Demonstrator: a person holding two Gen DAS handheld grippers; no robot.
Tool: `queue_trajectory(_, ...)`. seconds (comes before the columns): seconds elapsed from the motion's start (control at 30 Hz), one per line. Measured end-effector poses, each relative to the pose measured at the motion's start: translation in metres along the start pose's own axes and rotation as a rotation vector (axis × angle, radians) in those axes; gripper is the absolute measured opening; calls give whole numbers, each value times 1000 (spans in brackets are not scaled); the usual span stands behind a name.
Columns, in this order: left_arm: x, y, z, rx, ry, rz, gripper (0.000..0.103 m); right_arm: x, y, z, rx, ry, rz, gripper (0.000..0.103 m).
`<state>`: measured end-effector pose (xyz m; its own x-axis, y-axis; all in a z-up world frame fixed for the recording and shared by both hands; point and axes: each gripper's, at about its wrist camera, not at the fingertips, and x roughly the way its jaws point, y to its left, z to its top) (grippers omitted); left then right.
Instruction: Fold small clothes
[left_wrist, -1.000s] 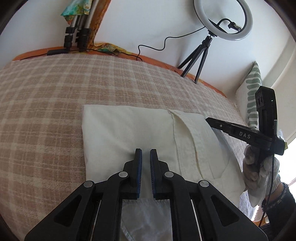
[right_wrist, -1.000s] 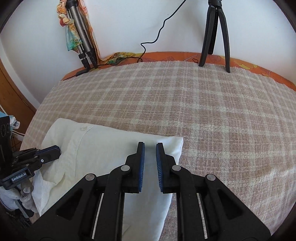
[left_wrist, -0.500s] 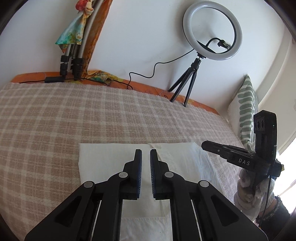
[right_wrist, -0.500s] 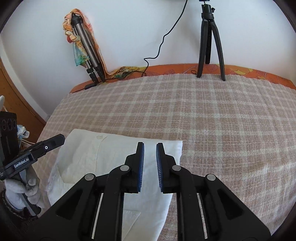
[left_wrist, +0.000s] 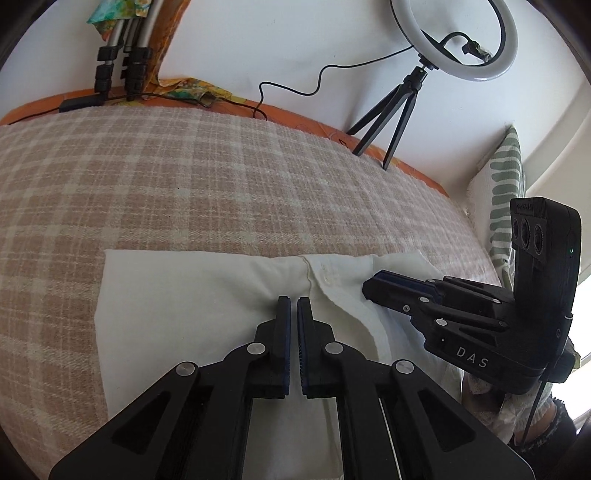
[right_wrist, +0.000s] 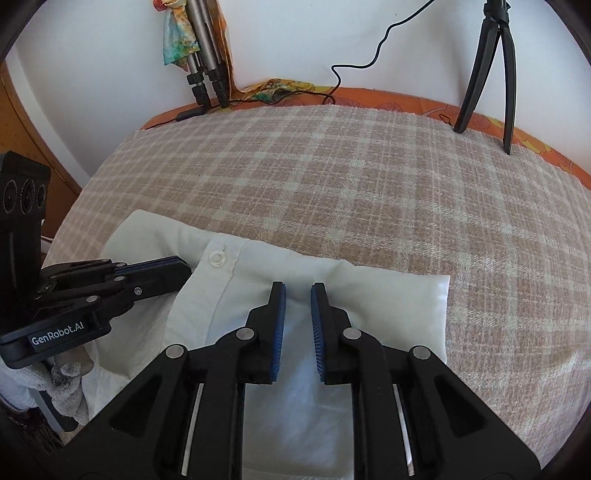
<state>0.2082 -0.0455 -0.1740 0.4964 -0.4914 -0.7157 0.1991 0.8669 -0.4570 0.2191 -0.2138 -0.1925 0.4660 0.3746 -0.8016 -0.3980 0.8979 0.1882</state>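
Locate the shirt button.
In the right wrist view, the button sits on the white shirt at its far edge, just right of the left gripper tips.

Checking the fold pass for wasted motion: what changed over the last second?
Both claws moved in toward the placket. The right claw went from beyond the shirt's edge to lying over the white shirt. The left claw came in until its tip sits beside the button. No grab or release is visible. Jaw gaps, the shirt's fold and its place on the plaid blanket are unchanged.
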Motion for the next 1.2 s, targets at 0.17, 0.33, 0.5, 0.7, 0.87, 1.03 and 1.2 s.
queue_trajectory(0.17, -37, 7, 10, -11, -62, 26, 12, -47, -18, -3, 94, -56, 11, 20)
queue_trajectory(0.33, -63, 38, 14, -117, -104, 23, 42, -80, -48, -35, 247, -44, 72, 54)
queue_trajectory(0.5, -54, 58, 9, -216, -47, -15, 49, -94, -71, -80, 375, -11, 89, 67)
queue_trajectory(0.7, -49, 71, 1, -268, -28, -12, 49, -94, -102, -126, 550, 15, 159, 67)
queue_trajectory(0.87, -40, 76, 0, -282, -15, -10, 49, -96, -114, -140, 619, -14, 255, 67)
queue_trajectory(1.03, -36, 76, 2, -298, -27, -48, 49, -86, -106, -140, 623, -17, 336, 67)
queue_trajectory(1.2, -34, 72, 5, -279, -28, -45, 49, -74, -88, -134, 595, -5, 378, 67)
